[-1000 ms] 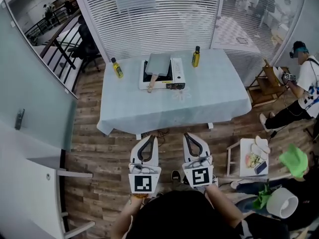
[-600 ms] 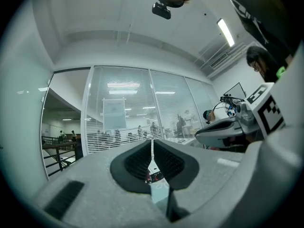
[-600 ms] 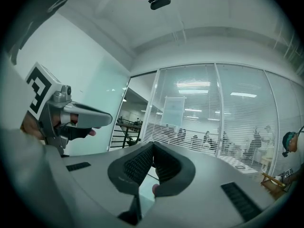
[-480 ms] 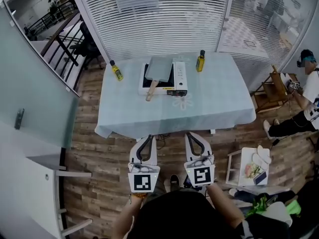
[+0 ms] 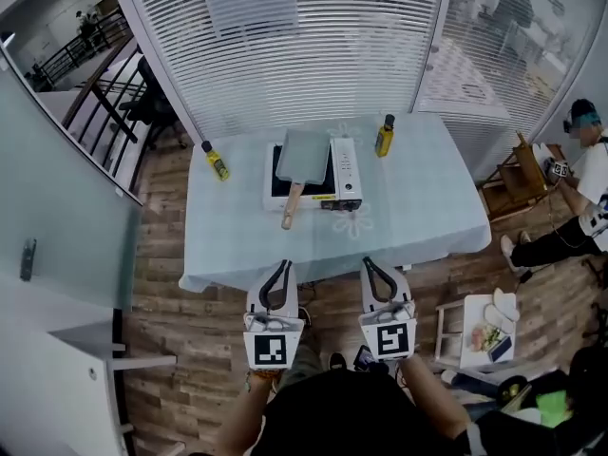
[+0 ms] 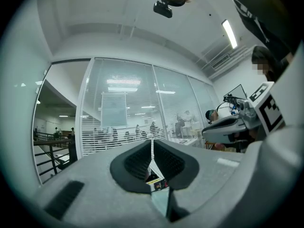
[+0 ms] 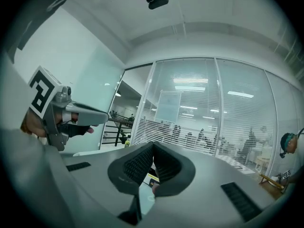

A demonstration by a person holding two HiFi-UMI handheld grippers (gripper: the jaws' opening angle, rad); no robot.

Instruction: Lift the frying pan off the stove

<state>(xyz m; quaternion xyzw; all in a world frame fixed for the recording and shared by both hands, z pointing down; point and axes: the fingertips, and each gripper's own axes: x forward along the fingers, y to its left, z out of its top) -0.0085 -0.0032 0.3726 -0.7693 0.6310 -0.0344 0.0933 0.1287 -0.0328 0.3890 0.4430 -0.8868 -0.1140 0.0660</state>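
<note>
Pan: rectangular frying pan [image 5: 304,152], flat grey, shallow, with a pale wooden handle [image 5: 292,207].
Pan place: sat on the stove [image 5: 347,164], near the table's [image 5: 418,207] far edge, about mid-width.
Handle: stuck out past the stove's front toward the near edge, angled slightly left, above the cloth.
Stove: white tabletop unit, dark burner area under the pan, control strip along its right side.
Table: covered in a pale blue cloth that hung over the edges.
Bottles: two, yellow with dark caps, upright. Left bottle [image 5: 216,160] was by the far-left corner, right bottle [image 5: 384,136] at the far edge just right of the stove. Neither touched the stove.
Left gripper [image 5: 281,268]: jaws fully together, nothing between them, held level just short of the table's near edge, over the wood floor.
Right gripper [image 5: 369,264]: same, jaws closed and empty, beside the left one.
Gap: both grippers were well apart from the pan.
Surroundings: slatted blinds behind the far edge, a person [image 5: 584,188] past the right edge.
</note>
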